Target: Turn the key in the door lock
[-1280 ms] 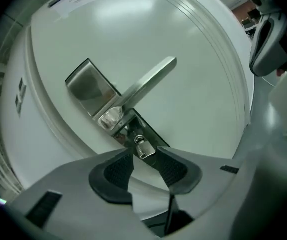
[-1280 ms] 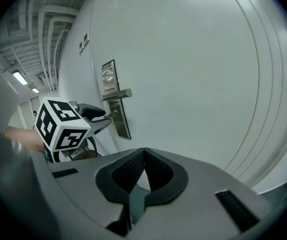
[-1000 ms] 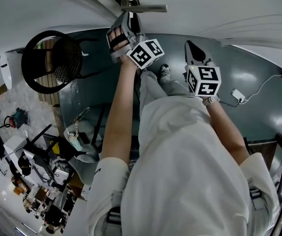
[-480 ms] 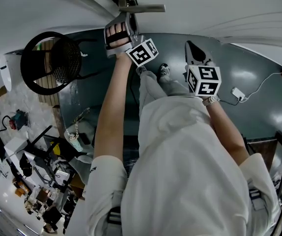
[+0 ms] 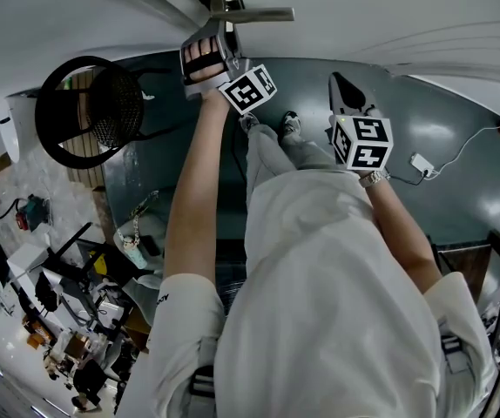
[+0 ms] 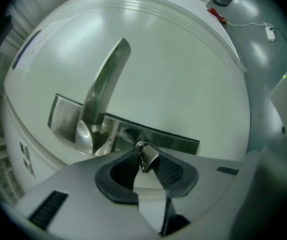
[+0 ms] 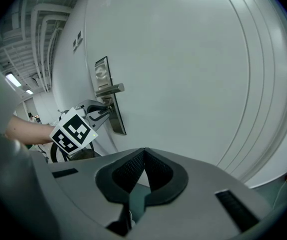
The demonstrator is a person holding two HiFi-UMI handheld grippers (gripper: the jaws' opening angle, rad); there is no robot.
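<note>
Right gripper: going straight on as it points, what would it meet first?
The right gripper, jaws shut, would likely meet the bare white door first, clear of the handle plate.

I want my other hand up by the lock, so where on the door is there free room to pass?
Free: the bare door right of the plate, ahead of the right gripper. Crowded: the plate, with the handle and the left gripper, whose jaws have just been closing on the key.
</note>
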